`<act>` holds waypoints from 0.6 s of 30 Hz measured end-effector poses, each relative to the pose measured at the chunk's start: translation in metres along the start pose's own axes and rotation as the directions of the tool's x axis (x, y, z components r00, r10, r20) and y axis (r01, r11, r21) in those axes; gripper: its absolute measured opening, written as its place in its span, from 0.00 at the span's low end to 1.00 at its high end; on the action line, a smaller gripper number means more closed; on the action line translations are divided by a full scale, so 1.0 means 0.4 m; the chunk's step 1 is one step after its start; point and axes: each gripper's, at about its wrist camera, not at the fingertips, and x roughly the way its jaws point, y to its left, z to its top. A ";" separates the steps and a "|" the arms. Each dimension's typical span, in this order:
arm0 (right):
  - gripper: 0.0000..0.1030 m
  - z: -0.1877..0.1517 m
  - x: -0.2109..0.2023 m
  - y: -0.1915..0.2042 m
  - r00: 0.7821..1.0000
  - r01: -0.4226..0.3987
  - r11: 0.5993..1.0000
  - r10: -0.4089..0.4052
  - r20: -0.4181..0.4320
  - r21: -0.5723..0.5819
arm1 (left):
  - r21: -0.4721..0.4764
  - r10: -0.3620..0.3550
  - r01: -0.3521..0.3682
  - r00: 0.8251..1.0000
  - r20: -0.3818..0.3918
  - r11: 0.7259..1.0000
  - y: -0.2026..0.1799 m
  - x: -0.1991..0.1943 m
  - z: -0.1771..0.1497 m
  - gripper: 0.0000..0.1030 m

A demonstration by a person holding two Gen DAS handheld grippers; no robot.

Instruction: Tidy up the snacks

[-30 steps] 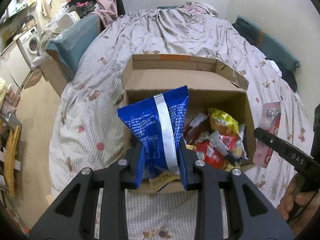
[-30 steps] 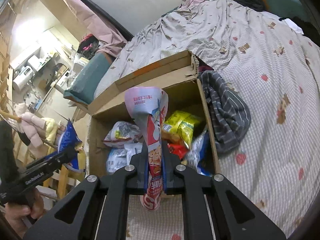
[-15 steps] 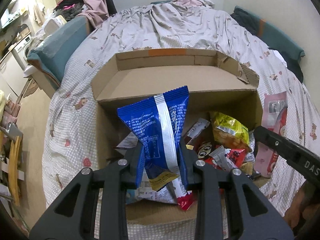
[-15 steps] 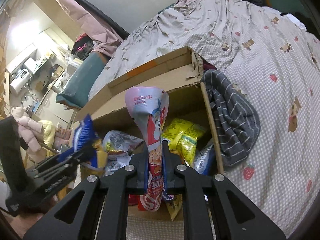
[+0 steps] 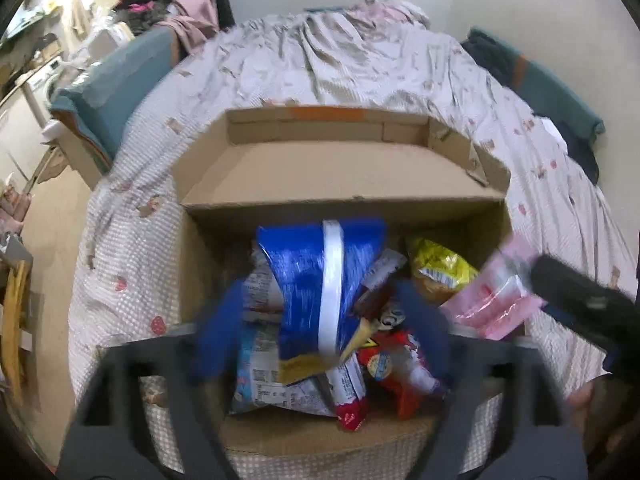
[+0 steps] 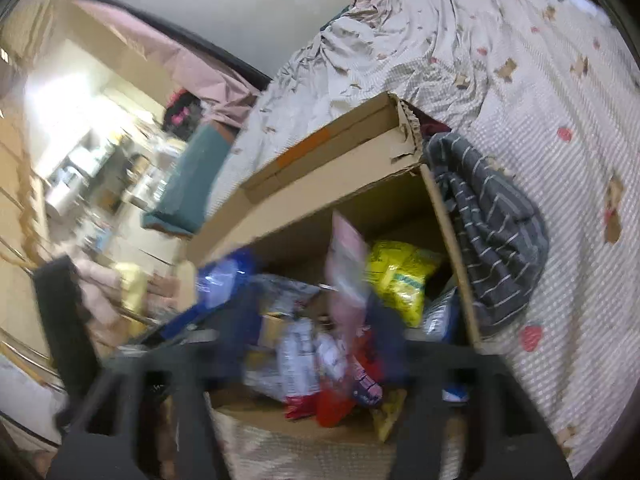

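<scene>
An open cardboard box sits on the bed with several snack bags in it. In the left wrist view my left gripper hangs over the box, its blurred jaws opening. The blue snack bag stands loose between them, clear of both pads, and is dropping onto the pile. In the right wrist view my right gripper is over the box's near edge, jaws opening too. The pink snack bag is free between them, tilting into the box. The pink bag also shows at the box's right side.
A yellow bag lies at the box's back right. A grey striped cloth hangs over the right wall. The checked bedspread runs all around the box. A teal cushion and the floor lie to the left.
Both grippers went from shut on their bags to wide apart. The blue bag and the pink bag have slipped free and sunk toward the pile. Both views are blurred by the motion.
</scene>
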 end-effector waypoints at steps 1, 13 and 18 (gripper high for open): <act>0.97 0.001 -0.007 -0.003 1.000 -0.008 1.000 0.008 0.006 0.013 | -0.002 0.002 -0.002 1.000 0.013 1.000 0.003 -0.008 0.000 0.90; 1.00 -0.035 -0.119 0.085 0.980 0.132 0.983 -0.110 0.163 -0.130 | -0.015 0.011 -0.009 0.992 0.125 1.000 0.060 -0.149 -0.019 1.00; 1.00 -0.072 -0.166 0.122 0.977 0.155 0.975 -0.127 0.172 -0.160 | -0.023 0.006 -0.002 0.985 0.171 1.000 0.078 -0.226 -0.047 1.00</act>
